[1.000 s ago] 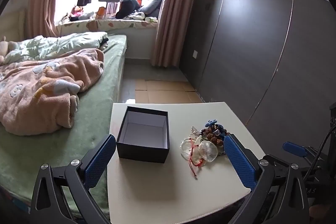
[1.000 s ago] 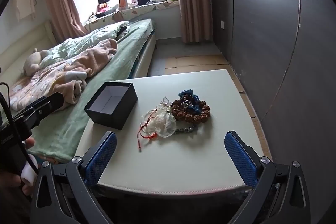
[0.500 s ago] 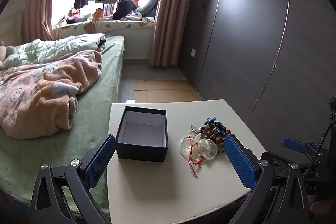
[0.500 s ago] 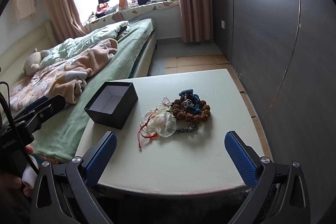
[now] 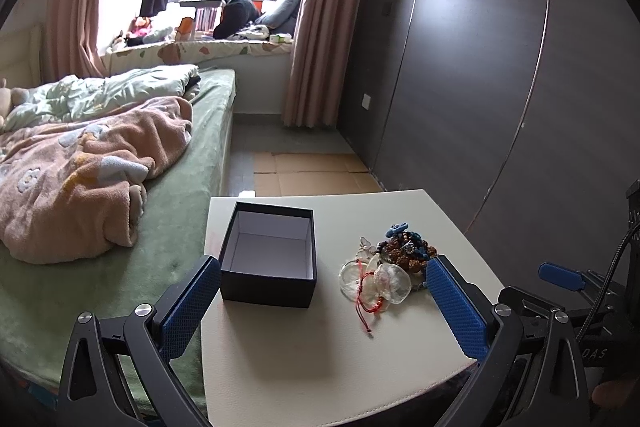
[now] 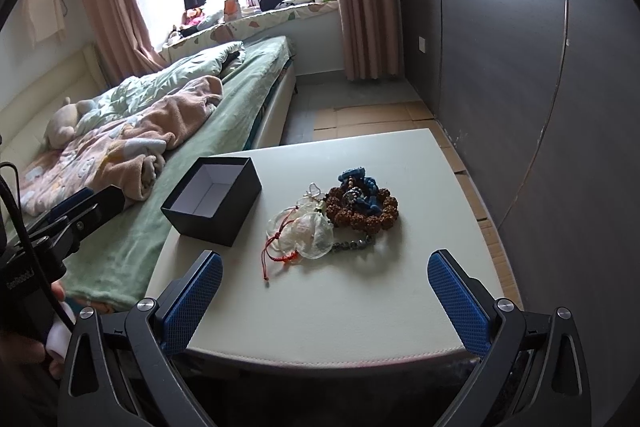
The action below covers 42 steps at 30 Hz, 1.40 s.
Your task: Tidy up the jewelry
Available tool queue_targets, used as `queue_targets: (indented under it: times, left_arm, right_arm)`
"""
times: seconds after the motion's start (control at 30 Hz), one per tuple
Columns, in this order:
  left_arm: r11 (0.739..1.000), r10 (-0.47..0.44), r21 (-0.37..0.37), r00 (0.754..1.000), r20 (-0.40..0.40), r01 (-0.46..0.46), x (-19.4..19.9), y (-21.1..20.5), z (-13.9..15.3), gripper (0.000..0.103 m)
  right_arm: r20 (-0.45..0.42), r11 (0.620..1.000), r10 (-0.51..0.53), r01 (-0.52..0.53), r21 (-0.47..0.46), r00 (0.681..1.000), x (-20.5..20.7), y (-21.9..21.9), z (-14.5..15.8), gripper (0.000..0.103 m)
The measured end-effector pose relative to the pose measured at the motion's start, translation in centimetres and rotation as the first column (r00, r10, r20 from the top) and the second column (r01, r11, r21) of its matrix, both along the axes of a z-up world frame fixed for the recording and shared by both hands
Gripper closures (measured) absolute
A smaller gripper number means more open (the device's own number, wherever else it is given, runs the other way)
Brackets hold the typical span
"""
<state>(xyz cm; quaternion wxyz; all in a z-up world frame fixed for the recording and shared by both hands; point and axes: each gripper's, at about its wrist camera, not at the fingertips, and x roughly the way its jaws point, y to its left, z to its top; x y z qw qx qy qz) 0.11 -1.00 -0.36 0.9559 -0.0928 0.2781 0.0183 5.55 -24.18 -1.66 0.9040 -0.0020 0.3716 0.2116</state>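
Note:
An open black box (image 5: 270,259) (image 6: 214,201) with a white inside stands empty on the left of a white table (image 5: 320,359) (image 6: 352,311). To its right lies a jewelry pile: a brown bead bracelet (image 6: 362,213) (image 5: 412,255), blue pieces (image 6: 360,181), clear disc pieces (image 6: 312,235) (image 5: 384,281) and a red cord bracelet (image 6: 280,255) (image 5: 366,303). My left gripper (image 5: 322,309) is open and empty above the table's near side. My right gripper (image 6: 324,299) is open and empty, nearer than the pile.
A bed (image 5: 172,227) with a pink blanket (image 5: 80,171) lies left of the table. A dark panelled wall (image 5: 500,107) stands to the right. Cardboard sheets (image 5: 308,175) cover the floor beyond the table. The other gripper shows at the left edge of the right wrist view (image 6: 72,215).
The left view has shifted slightly, with the box and pile a little lower in frame. The right view is almost unchanged. Both grippers stay open.

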Motion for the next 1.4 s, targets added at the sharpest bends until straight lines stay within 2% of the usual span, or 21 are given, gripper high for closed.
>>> queue_targets:
  times: [0.17,0.3,0.47,1.4]
  left_arm:
    - [1.0,-0.005,-0.002,1.0,-0.002,0.005,-0.12,-0.1,0.23,0.0]
    - [1.0,-0.006,0.031,1.0,0.007,0.005,-0.27,-0.42,0.32,0.0]
    - [1.0,0.001,0.008,1.0,0.003,-0.001,-0.15,-0.08,0.41,0.0]
    - [1.0,0.004,0.014,1.0,0.01,-0.004,-0.47,-0.12,0.5,0.0]
  right_arm:
    - [-0.001,1.0,0.001,-0.001,-0.001,1.0,-0.03,0.04,0.02,0.0]
    - [0.003,1.0,-0.001,0.001,0.003,1.0,0.1,-0.21,0.16,0.0]
    - [0.001,1.0,-0.007,0.007,0.01,1.0,0.17,-0.47,0.25,0.0]
    - [0.003,1.0,-0.006,0.006,0.004,1.0,0.08,-0.48,0.28,0.0]
